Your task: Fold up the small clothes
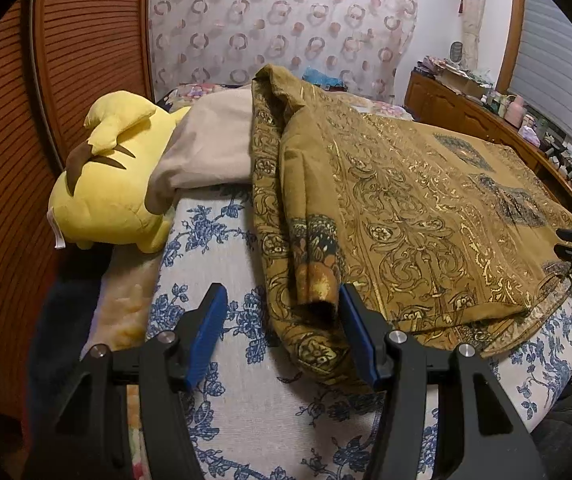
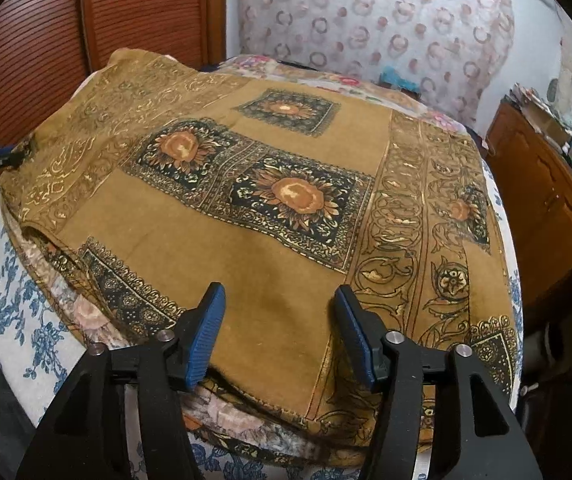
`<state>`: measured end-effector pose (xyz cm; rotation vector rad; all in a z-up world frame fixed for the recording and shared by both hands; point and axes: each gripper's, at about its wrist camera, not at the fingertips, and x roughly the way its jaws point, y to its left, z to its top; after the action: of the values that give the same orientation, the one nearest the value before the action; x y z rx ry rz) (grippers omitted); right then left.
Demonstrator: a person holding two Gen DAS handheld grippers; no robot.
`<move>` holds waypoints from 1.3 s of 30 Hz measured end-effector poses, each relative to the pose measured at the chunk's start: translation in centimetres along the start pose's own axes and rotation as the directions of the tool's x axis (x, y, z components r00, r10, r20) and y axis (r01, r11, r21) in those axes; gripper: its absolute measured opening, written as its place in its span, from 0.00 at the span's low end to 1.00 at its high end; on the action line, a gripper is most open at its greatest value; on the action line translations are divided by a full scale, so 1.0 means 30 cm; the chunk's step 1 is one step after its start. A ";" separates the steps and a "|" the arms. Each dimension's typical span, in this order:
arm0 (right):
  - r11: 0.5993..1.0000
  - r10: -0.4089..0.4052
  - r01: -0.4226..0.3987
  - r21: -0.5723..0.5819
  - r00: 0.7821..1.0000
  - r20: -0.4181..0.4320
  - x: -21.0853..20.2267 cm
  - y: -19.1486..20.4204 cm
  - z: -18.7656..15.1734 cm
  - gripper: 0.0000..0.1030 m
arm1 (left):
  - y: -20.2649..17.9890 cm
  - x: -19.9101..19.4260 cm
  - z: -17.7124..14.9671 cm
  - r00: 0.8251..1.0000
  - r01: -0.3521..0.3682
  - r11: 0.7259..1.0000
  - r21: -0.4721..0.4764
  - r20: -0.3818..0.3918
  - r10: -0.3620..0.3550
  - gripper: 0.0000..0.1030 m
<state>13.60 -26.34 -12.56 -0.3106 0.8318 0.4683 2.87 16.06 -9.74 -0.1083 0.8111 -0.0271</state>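
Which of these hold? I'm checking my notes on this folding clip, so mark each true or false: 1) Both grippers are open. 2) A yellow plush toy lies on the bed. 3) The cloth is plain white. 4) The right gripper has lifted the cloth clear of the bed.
1) True: the left gripper and right gripper both stand open.
2) True: the yellow plush toy lies beside the cloth.
3) False: the cloth is mustard brown with gold and sunflower patterns.
4) False: the cloth lies on the bed; nothing is pinched.
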 end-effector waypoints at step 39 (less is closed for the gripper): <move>0.999 0.009 -0.009 0.045 1.000 0.005 0.010 -0.031 -0.001 0.73 | -0.095 -0.067 0.091 0.983 0.134 0.990 0.046 0.118 -0.138 0.04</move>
<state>14.23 -27.06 -12.74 -0.2637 0.8382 0.4581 3.51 13.59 -6.10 -0.1284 0.6803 -0.1632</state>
